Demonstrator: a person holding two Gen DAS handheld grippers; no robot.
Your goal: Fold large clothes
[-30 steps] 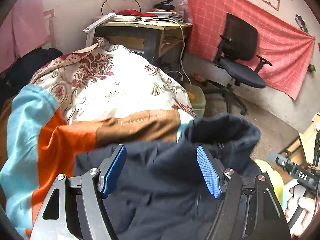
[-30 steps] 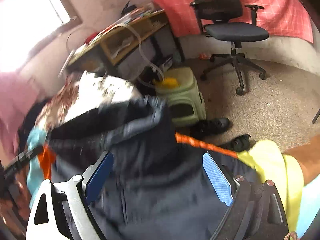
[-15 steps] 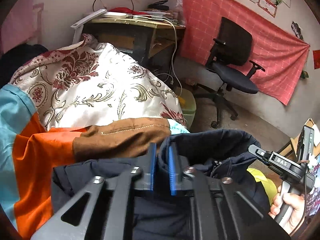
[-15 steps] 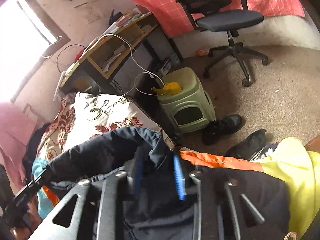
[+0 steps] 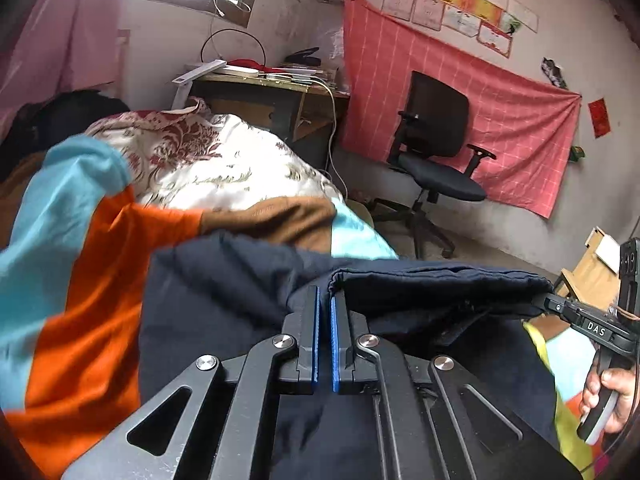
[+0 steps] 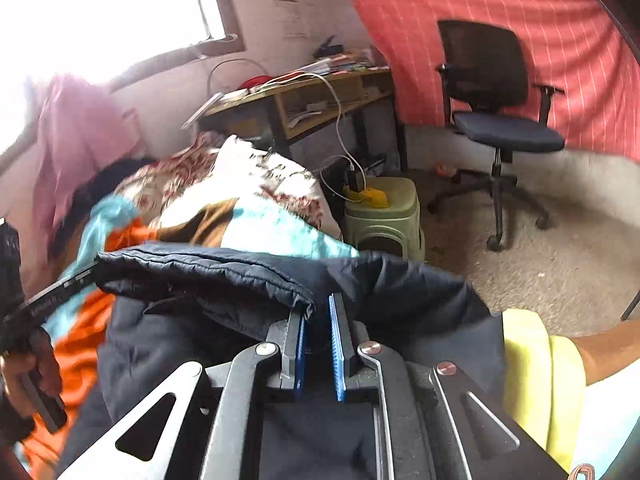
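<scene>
- A second ago both pairs of blue pads stood wide apart over the navy garment (image 5: 248, 280); half a second ago they had closed; now they stay clamped on it.
- Left gripper (image 5: 325, 300): fingers pinched together on the hem at about 12 o'clock from its wrist.
- Between the grippers the edge, slack and bunched before, now runs taut toward 3 o'clock, to the right gripper (image 5: 550, 305).
- Right gripper, own view: fingers (image 6: 338, 340) nearly together, cloth edge nipped between them.
- The garment has risen off the orange-and-blue blanket (image 5: 80, 280) on the bed; the rest hangs below.
- My reading: the grasp is done, and the spread for the first fold is under way.
</scene>
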